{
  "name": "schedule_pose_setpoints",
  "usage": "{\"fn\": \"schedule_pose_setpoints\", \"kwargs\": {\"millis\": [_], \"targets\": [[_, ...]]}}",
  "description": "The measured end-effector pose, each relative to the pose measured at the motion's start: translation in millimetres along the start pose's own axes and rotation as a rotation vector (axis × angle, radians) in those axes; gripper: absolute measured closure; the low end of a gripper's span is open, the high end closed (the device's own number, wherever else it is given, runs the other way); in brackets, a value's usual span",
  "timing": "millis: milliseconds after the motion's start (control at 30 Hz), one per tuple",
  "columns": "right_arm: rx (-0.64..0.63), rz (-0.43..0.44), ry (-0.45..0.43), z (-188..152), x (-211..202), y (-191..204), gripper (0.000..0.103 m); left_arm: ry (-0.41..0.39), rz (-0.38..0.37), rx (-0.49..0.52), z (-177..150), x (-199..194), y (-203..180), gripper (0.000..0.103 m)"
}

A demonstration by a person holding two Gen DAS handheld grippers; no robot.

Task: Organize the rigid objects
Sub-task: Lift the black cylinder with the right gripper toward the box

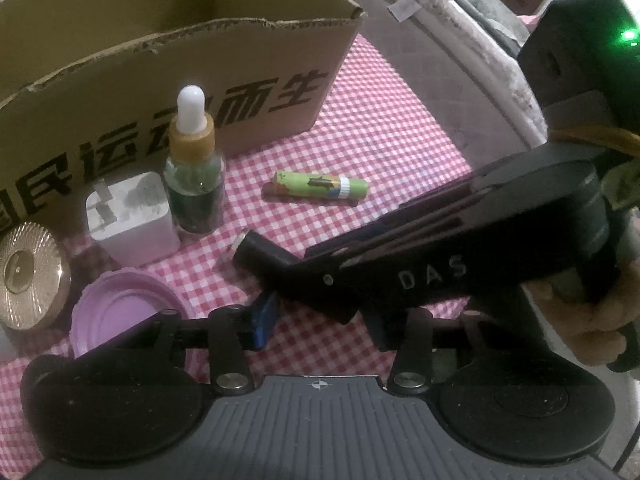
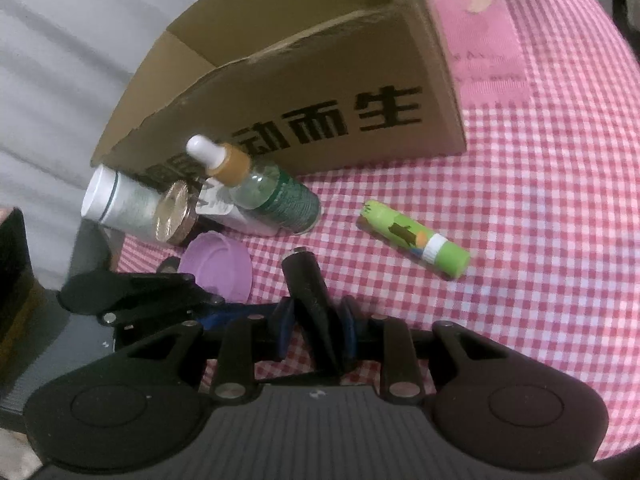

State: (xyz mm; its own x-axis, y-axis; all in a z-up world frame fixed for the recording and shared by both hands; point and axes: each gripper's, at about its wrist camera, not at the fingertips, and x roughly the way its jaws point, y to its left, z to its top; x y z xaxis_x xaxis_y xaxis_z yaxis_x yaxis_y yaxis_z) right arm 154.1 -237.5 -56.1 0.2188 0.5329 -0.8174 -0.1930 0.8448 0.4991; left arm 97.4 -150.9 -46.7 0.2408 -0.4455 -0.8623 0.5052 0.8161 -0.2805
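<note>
Right gripper (image 2: 316, 320) is nearly closed, blue pads clamped on a short black tube (image 2: 306, 280) with its silver-tipped end pointing far, toward the cardboard box (image 1: 240, 80), just over the pink checked cloth (image 1: 380, 140). Left gripper (image 1: 320, 324) sits partly open around the tube's near end, and I can't tell if its pads press. The purple lid (image 1: 116, 308) lies left, the green glue stick (image 1: 320, 186) farther right.
</note>
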Motion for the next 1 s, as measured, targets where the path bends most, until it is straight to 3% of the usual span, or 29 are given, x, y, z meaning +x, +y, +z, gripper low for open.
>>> {"fn": "schedule_pose_setpoints", "kwargs": {"millis": [133, 500, 733, 867, 1000], "targets": [[-0.002, -0.007, 0.012, -2.5, 1.3, 2.5, 0.079, -0.001, 0.005, 0.018, -4.7, -2.9, -3.7, 0.063], [0.100, 0.032, -0.008, -11.6, -13.9, -11.9, 0.079, -0.013, 0.072, 0.040, -2.2, 6.0, -7.7, 0.054], [0.125, 0.058, -0.065, -30.9, -35.5, -20.5, 0.079, -0.046, 0.116, 0.085, -9.3, 3.3, -16.0, 0.068], [0.105, 0.051, -0.109, -42.5, -48.5, -9.4, 0.079, -0.089, 0.106, 0.099, -15.7, -16.3, -20.4, 0.070], [0.064, 0.042, -0.173, -51.1, -75.4, 16.2, 0.079, -0.182, 0.116, 0.133, -19.4, -53.1, -27.2, 0.070]]}}
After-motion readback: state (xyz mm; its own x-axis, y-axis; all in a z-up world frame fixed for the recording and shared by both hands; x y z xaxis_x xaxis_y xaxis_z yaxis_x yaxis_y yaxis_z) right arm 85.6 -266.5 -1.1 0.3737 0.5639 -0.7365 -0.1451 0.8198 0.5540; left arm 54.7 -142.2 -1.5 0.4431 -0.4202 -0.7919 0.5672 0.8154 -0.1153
